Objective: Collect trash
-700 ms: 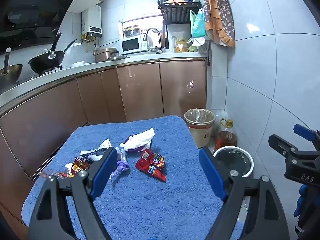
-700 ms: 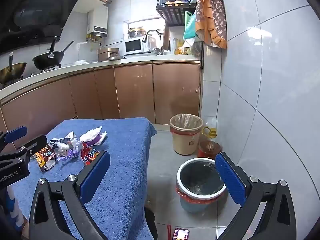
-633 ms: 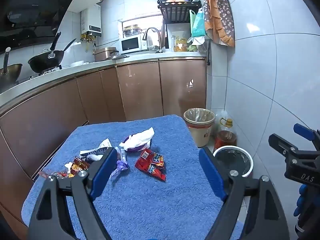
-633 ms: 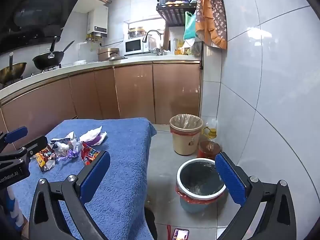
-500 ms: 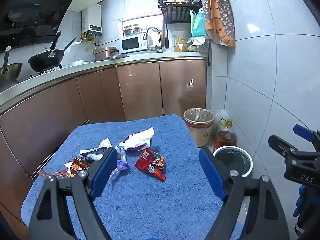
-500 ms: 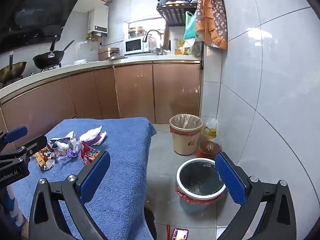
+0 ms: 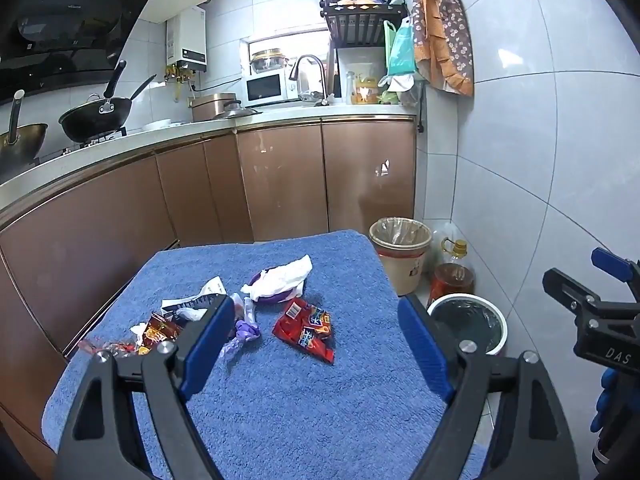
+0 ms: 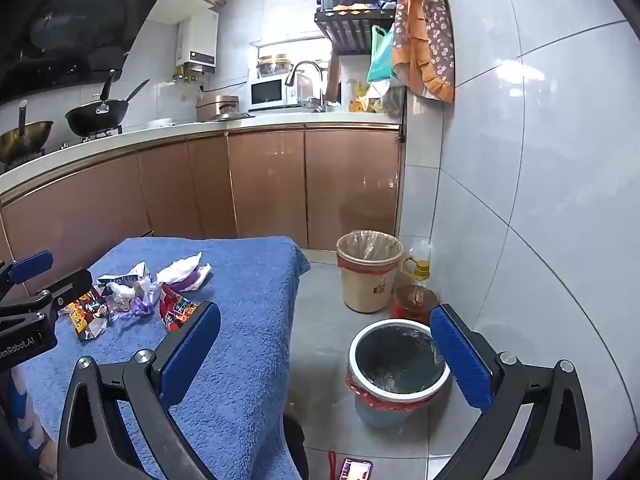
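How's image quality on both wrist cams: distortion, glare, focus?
Left wrist: heavy fisheye bowing of the wall tiles, dark corner vignette, red wrapper on the blue towel sharp. Right wrist: same barrel distortion, bright glare on the tiles, window blown out, white-rimmed bin crisp.

Rig appearance: two hand-held black grippers with blue pads

The left gripper (image 7: 312, 344) has a black frame with triangular cut-outs, silver screw heads at the pivots and blue ribbed finger pads (image 7: 206, 346). The right gripper (image 8: 326, 354) matches it: black frame, silver screws, blue textured pads (image 8: 460, 358). White lettering marks each body side. A blue glove (image 7: 604, 400) covers the hand on the right gripper.
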Demonstrator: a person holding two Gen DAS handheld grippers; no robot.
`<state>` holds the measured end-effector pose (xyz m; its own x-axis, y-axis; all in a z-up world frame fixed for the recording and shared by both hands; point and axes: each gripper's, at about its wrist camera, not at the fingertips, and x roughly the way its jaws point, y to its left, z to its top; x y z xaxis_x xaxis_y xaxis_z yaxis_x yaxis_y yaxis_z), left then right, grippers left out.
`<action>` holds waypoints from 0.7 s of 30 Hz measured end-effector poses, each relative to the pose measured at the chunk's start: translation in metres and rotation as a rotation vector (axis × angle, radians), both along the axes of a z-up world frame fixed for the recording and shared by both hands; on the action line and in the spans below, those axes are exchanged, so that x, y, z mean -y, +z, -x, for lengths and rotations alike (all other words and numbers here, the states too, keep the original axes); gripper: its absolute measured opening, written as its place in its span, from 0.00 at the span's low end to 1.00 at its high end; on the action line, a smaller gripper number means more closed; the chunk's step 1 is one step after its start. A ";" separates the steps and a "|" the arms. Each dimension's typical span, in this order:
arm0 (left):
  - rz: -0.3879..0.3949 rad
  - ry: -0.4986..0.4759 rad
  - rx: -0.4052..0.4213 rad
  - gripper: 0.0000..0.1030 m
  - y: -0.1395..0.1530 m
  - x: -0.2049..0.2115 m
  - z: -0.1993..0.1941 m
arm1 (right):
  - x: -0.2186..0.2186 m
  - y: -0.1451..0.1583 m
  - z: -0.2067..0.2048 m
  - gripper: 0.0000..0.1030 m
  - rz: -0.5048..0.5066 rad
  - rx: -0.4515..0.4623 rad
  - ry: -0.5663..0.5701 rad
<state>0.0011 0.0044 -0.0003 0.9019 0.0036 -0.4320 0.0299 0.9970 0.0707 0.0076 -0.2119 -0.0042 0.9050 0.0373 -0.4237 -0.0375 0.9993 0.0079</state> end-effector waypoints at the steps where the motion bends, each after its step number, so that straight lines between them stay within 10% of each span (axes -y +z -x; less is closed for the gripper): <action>1: 0.000 0.001 0.001 0.81 0.000 0.000 0.001 | 0.000 0.000 0.000 1.00 0.000 0.001 0.000; 21: -0.005 0.015 -0.020 0.81 -0.002 -0.010 0.002 | 0.003 0.006 0.002 1.00 -0.018 0.038 0.014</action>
<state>-0.0011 0.0139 -0.0019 0.8930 0.0190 -0.4497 0.0167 0.9970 0.0753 0.0060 -0.2144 0.0017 0.9197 0.0577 -0.3884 -0.0525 0.9983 0.0240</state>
